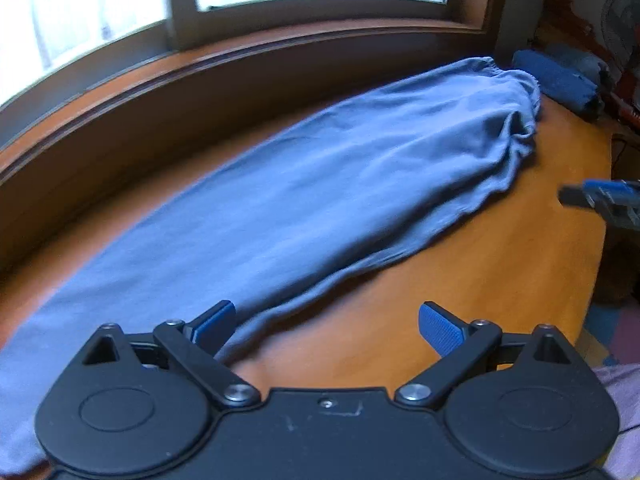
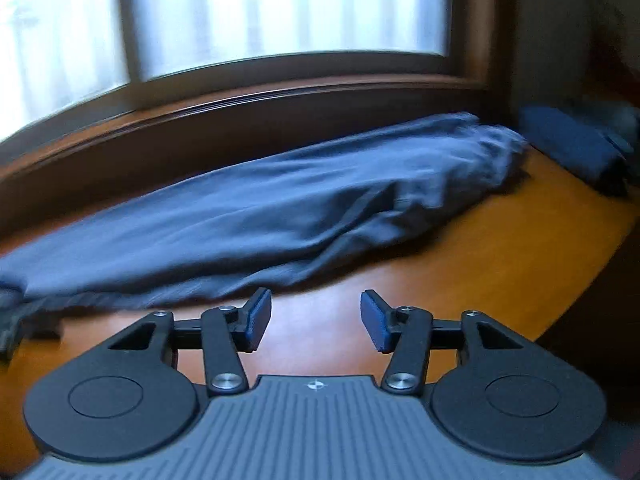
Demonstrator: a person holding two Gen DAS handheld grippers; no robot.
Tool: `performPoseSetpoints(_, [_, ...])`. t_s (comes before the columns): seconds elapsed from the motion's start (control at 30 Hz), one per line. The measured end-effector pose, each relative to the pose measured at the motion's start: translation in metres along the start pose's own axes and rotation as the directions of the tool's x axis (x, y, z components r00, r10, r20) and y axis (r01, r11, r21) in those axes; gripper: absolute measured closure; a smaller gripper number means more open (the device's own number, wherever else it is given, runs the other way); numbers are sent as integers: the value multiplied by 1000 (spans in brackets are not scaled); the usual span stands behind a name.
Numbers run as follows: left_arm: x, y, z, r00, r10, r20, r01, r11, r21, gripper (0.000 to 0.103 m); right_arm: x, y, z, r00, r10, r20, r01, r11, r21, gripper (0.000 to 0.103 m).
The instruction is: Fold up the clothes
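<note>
A: Left gripper is angled down over the near edge of the worktop, jaws spread wide and released, nothing between the blue pads.

B: And the garment?

A: Blue-grey, stretched long across the worktop, running from the near left corner up to the far right, parallel to the window sill. Its gathered end lies bunched at the far right. The near hem runs just under the left pad; whether they touch I cannot tell.

B: Right side?

A: Right gripper tilts down more gently, level across its body, jaws parted about halfway and empty, only bare orange worktop showing between them. The garment lies just beyond its tips, apart from both pads. The picture is blurred here.

B: Can the left camera see the right gripper?

A: Yes, its tips poke in at the right edge, out over the worktop, near the gathered end of the cloth but clear of it.

B: Anything else up there?

A: A folded dark-blue pile in the far right corner, just beside the gathered end, with a fan behind it. Same pile in the right view. A patch of lilac cloth shows low right.
</note>
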State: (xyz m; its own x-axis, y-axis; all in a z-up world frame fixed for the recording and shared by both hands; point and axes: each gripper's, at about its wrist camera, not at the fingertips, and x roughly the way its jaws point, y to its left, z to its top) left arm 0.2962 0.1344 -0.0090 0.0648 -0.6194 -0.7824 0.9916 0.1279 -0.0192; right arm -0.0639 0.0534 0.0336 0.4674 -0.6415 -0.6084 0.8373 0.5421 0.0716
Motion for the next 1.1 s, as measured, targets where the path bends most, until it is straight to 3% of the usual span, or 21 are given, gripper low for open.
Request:
performPoseSetpoints(0.13, [9, -17, 17, 1000, 10, 0, -10, 999, 33, 5, 32, -36, 27, 999, -42, 8, 40, 985, 167, 52])
performPoseSetpoints(0.23, [23, -15, 37, 1000, 24, 11, -24, 998, 57, 5, 58, -40, 34, 994, -104, 22, 99, 980, 174, 64])
performPoseSetpoints(0.33, [43, -10, 61, 1000, 8, 20, -9, 999, 47, 5, 74, -36, 38, 991, -135, 20, 129, 974, 184, 65])
performPoseSetpoints(0.63, [94, -21, 110, 998, -64, 11, 63, 996, 57, 5, 100, -60, 40, 987, -158, -19, 158, 955, 252, 65])
performPoseSetpoints(0.77, [112, -31, 122, 999, -53, 12, 52, 997, 63, 5, 109, -75, 42, 994, -99, -46, 108, 958, 264, 75])
performPoseSetpoints(0.8, [116, -32, 125, 999, -49, 13, 49, 997, 53, 5, 109, -76, 43, 995, -93, -47, 102, 961, 257, 78])
performPoseSetpoints(0.87, [126, -31, 131, 999, -43, 8, 43, 999, 20, 5, 108, -77, 46, 994, -90, -54, 100, 971, 216, 96])
performPoseSetpoints(0.97, [141, -26, 132, 1000, 23, -6, -23, 1000, -14, 5, 79, -74, 52, 990, -133, -37, 134, 991, 31, 98])
performPoseSetpoints(1.1, [148, -19, 119, 998, 67, -17, -67, 997, -31, 3, 59, -91, 33, 978, -192, -88, 172, 966, -191, 98])
